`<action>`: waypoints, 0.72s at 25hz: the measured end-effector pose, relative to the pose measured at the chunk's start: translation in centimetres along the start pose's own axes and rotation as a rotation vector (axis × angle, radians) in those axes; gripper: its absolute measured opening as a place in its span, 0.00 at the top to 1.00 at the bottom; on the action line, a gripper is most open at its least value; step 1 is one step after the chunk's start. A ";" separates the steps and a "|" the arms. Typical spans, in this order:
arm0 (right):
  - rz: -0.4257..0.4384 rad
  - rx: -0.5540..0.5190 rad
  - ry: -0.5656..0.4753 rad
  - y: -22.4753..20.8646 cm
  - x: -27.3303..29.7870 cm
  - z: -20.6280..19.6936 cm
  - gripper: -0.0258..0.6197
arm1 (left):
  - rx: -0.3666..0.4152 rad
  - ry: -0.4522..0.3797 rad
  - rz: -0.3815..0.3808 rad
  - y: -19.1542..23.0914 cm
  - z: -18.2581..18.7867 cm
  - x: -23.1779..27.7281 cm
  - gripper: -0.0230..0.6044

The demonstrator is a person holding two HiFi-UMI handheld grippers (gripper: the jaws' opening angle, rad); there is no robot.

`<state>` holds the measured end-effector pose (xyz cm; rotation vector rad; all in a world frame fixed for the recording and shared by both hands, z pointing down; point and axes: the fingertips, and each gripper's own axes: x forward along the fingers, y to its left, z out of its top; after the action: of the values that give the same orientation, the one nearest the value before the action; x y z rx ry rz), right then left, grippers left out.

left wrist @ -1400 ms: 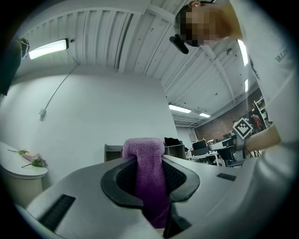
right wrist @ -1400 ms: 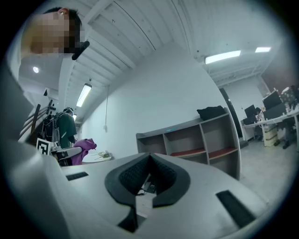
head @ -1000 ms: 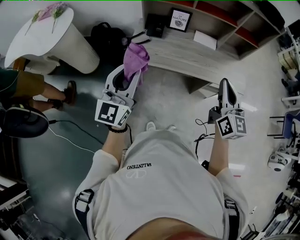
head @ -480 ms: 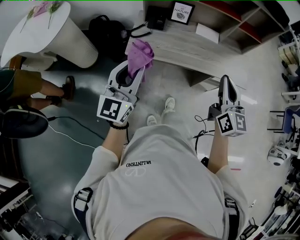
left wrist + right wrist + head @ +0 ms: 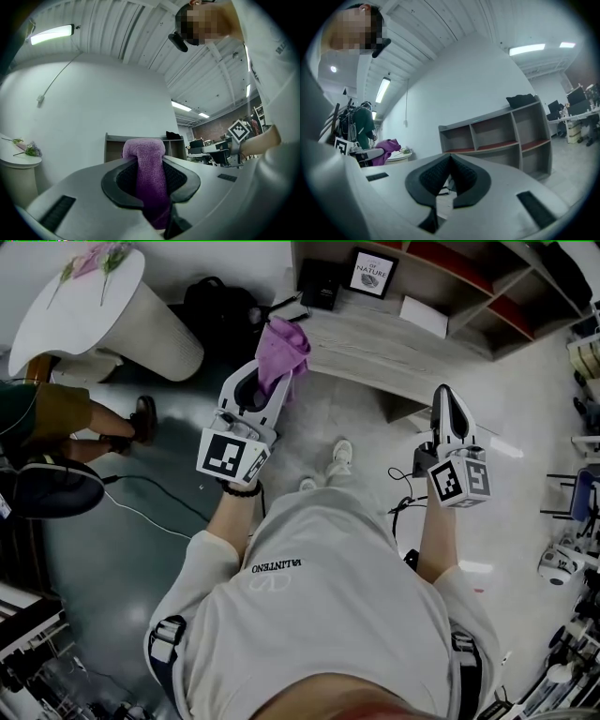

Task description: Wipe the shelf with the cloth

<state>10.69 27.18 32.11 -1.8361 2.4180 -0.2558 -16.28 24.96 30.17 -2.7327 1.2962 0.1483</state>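
Grey workshop floor before a low wooden shelf (image 5: 394, 343): the left gripper (image 5: 267, 395), the nearer one, clamps the purple cloth (image 5: 281, 345), bunched upright past its fingertips and just short of the shelf top; the right gripper (image 5: 446, 401) hangs closed, empty

A white round table (image 5: 80, 306) bears flowers (image 5: 97, 259); a black bag (image 5: 220, 310) sits beside it, a framed picture (image 5: 369, 273) farther right.

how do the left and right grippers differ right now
The left gripper is shut on a purple cloth; the right gripper is shut on nothing. The left leans toward the shelf; the right points straight ahead. Both are white with marker cubes.
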 end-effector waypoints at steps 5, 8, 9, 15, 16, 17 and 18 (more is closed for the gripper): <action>0.036 0.001 0.006 -1.4 3.8 0.5 0.96 | -0.004 0.009 0.009 1.1 -0.7 3.6 0.82; 0.060 0.001 0.006 -2.5 6.1 0.8 0.96 | -0.003 0.010 0.022 1.7 -1.1 6.0 0.82; 0.067 0.002 0.007 -2.9 6.8 0.9 0.96 | -0.004 0.012 0.027 1.9 -1.2 6.7 0.82; 0.122 0.004 0.021 -5.8 10.9 1.5 0.96 | 0.009 0.013 0.064 2.7 -1.6 11.7 0.82; 0.129 0.003 0.023 -6.3 11.4 1.6 0.96 | 0.012 0.015 0.070 2.7 -1.7 12.4 0.82; 0.137 0.006 0.024 -6.8 11.9 1.6 0.96 | 0.015 0.018 0.076 2.6 -1.8 13.1 0.82; 0.145 0.011 0.025 -7.3 12.5 1.6 0.96 | 0.018 0.022 0.083 2.6 -1.9 13.7 0.82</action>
<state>14.53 13.16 32.24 -1.6519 2.5460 -0.2808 -9.61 12.53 29.98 -2.6742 1.4097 0.1138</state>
